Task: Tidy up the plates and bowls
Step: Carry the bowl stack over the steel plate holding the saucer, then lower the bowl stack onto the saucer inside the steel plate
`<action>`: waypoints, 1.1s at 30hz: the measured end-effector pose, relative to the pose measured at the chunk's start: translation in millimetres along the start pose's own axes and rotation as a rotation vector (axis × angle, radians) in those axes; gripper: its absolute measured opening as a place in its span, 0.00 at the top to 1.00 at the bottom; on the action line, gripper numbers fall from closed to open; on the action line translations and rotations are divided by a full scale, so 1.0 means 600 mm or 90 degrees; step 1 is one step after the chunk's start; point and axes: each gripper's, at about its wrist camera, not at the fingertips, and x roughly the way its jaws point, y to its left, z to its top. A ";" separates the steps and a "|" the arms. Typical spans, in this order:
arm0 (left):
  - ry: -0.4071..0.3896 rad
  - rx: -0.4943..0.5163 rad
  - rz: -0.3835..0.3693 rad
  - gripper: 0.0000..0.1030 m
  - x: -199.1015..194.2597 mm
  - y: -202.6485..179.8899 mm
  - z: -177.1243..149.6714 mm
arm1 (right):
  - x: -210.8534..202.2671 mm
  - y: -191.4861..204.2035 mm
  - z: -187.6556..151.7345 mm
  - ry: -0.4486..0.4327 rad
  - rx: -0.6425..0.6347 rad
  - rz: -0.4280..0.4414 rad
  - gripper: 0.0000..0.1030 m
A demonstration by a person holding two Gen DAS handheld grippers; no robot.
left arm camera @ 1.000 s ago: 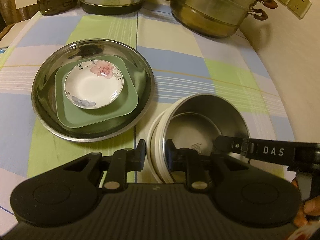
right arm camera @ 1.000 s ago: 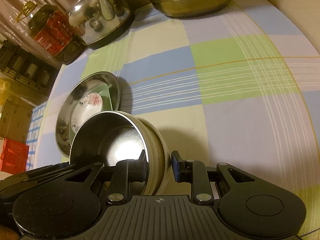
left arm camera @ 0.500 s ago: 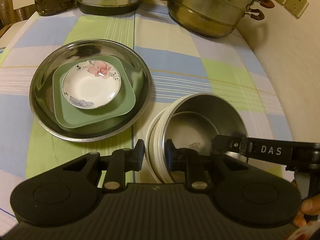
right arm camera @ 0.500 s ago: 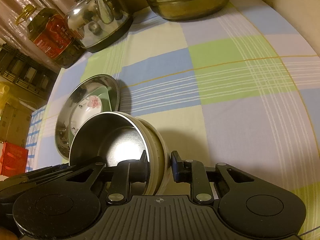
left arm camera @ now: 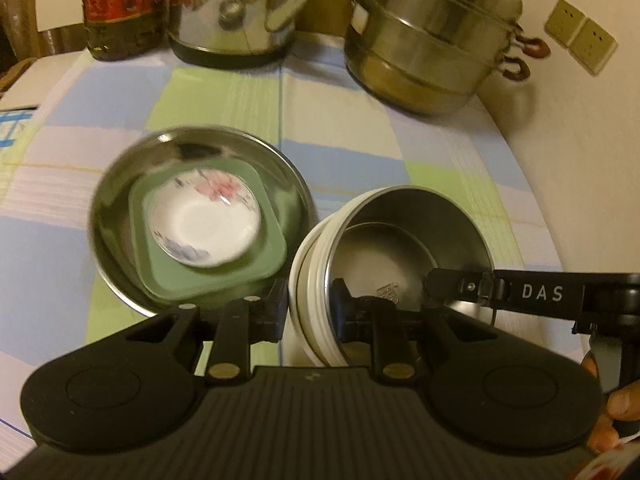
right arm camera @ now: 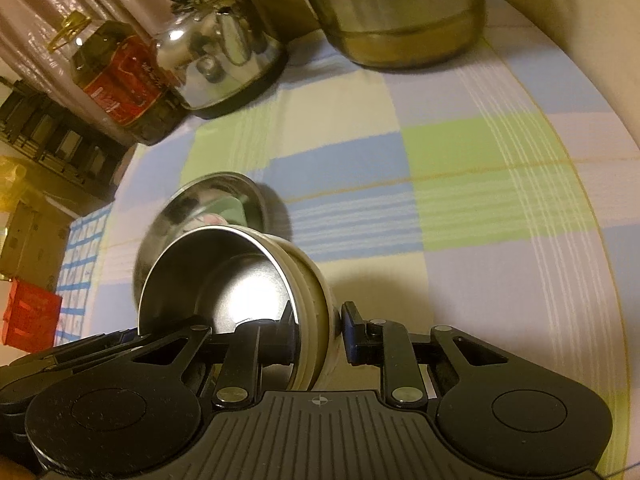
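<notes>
I note both hand-held grippers clamped on the bowl stack [left arm camera: 400, 248]: left hand-held gripper [left arm camera: 311, 309] near rim, right hand-held gripper [right arm camera: 320, 330] right rim. The steel plate [left arm camera: 120, 184] lies left on the desk [left arm camera: 360, 144].

One steel tray [left arm camera: 120, 184], one green plate [left arm camera: 276, 216], one flowered saucer [left arm camera: 204, 224], one stack of bowls [left arm camera: 400, 240], one kettle [left arm camera: 236, 12], one steamer pot [left arm camera: 428, 40], one bottle [left arm camera: 116, 4], two wall sockets [left arm camera: 582, 36].

Warm, dim yellowish light filled the room. The table [left arm camera: 400, 152] wore a checked cloth of blue, green, cream and lilac. A pale wall [left arm camera: 580, 160] ran along its right edge, carrying two sockets [left arm camera: 580, 42]. Along the far edge stood a steel steamer pot [left arm camera: 432, 40], a kettle [left arm camera: 236, 12] and an oil bottle [right arm camera: 120, 80]. Past the left edge were dark shelving [right arm camera: 52, 140] and a red crate [right arm camera: 28, 316].
</notes>
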 end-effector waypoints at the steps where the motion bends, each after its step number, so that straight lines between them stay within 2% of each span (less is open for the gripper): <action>1: -0.005 -0.004 0.004 0.81 -0.001 0.006 0.006 | 0.004 0.007 0.007 0.001 -0.003 0.004 0.78; 15: -0.025 -0.081 0.052 0.81 0.008 0.110 0.078 | 0.095 0.098 0.085 0.032 -0.042 0.046 0.78; 25: -0.012 -0.101 0.065 0.81 0.038 0.159 0.117 | 0.154 0.133 0.115 0.048 -0.054 0.040 0.79; 33: 0.007 -0.115 0.067 0.81 0.061 0.181 0.121 | 0.185 0.140 0.120 0.064 -0.054 0.029 0.79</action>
